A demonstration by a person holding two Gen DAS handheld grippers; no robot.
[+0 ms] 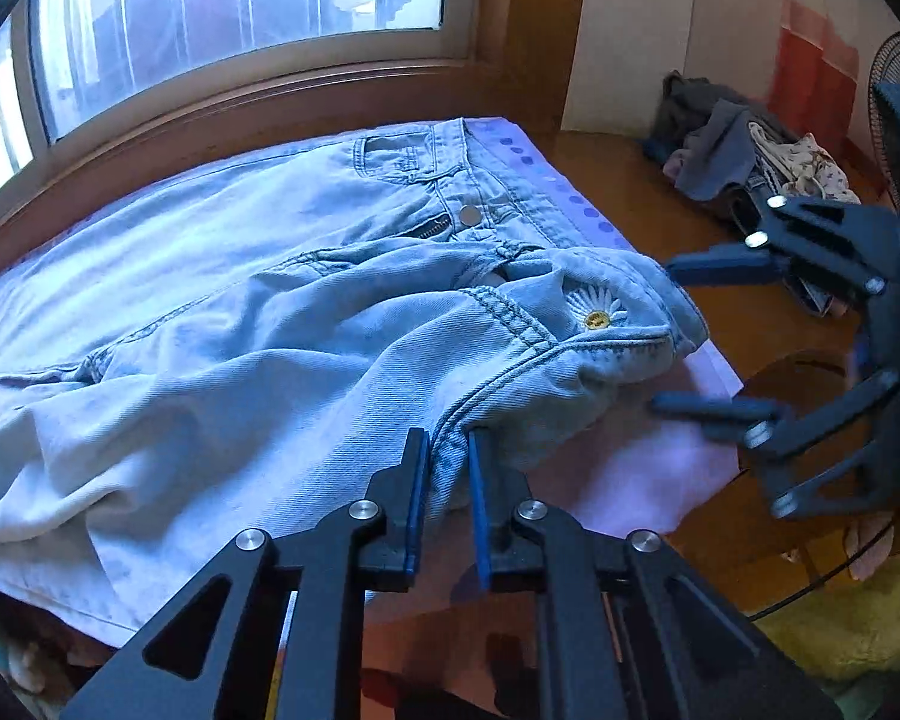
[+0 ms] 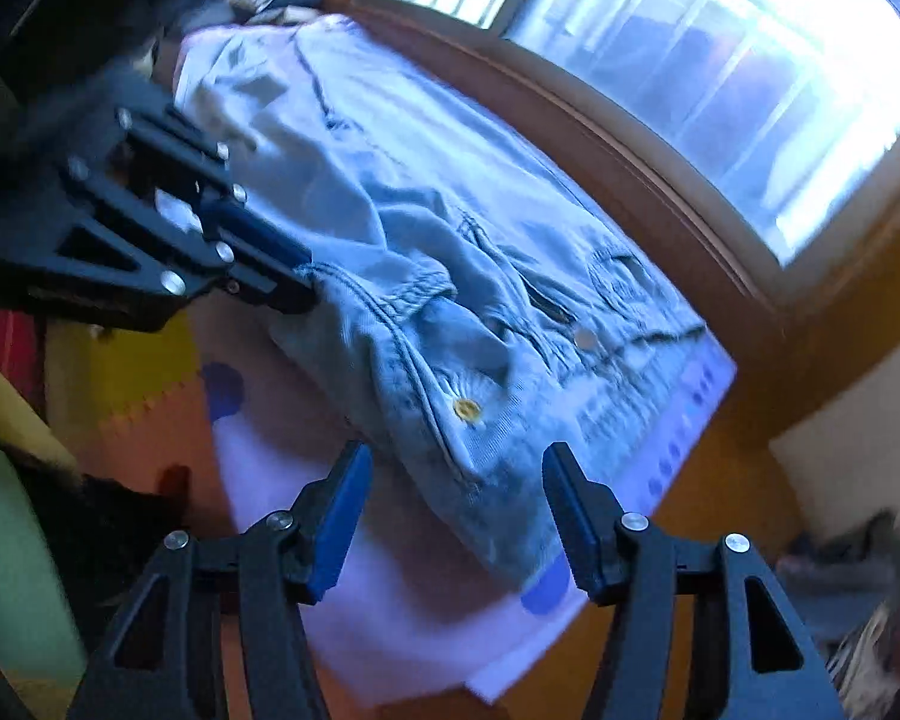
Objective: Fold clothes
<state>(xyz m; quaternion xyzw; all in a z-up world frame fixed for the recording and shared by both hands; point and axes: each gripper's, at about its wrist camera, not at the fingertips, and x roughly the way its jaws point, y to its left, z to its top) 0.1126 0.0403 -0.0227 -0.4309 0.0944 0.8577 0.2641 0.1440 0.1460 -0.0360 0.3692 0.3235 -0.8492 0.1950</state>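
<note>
Only the left wrist view shows the crumpled clothes heap [image 1: 744, 162]; left gripper [image 1: 448, 450] pinches the pale-blue denim jeans [image 1: 270, 312], right gripper [image 2: 456, 498] hovers, jaws apart, angled downward.

Pale blue jeans [image 1: 282, 324], a white daisy with a gold button at the waistband, lie on a lilac cloth [image 1: 630, 480] edged with purple dots over an orange-brown bench [image 1: 750, 318]; black grippers show blue pads [image 2: 336, 516].
</note>
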